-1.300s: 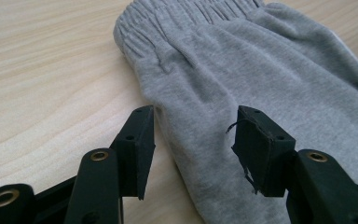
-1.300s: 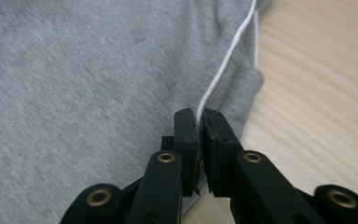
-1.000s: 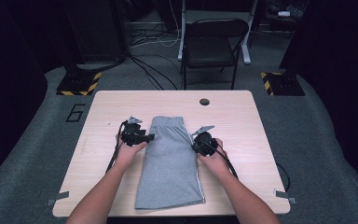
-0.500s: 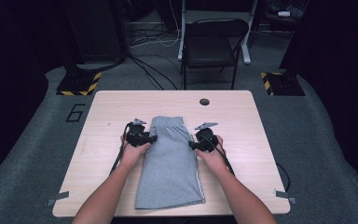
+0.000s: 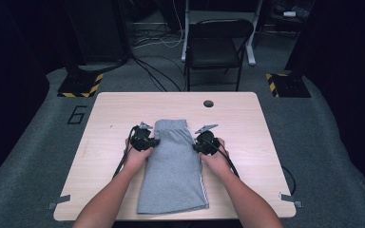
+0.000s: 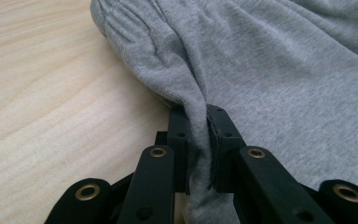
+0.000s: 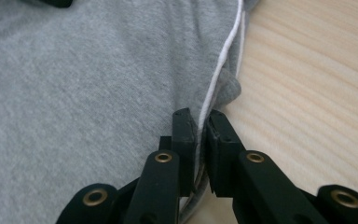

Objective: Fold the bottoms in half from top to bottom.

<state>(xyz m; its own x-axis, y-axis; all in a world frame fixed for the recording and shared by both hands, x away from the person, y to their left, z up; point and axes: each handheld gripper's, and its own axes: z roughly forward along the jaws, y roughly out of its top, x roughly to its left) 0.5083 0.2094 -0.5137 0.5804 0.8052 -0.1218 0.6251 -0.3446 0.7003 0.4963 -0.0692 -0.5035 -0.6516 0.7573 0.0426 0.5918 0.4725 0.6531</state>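
Grey shorts [image 5: 173, 166] lie folded lengthwise on the wooden table [image 5: 109, 118], waistband toward the far side. My left gripper [image 5: 152, 142] sits at their left edge; its jaws have just been closing and now pinch a ridge of the grey shorts [image 6: 261, 70] between the pads, as the left gripper [image 6: 198, 122] view shows. My right gripper [image 5: 196, 145] is at the right edge. Its jaws have just closed on the shorts' side seam with the white stripe [image 7: 223, 60], and the right gripper [image 7: 200, 122] pads press the grey shorts [image 7: 74, 93].
A round cable hole [image 5: 208, 103] sits near the table's far edge. A black folding chair [image 5: 216, 45] stands beyond the table, with cables on the floor. Bare wood lies to both sides of the shorts.
Both hands stay almost where they were at the shorts' two edges. The left hand has shifted slightly toward the shorts.
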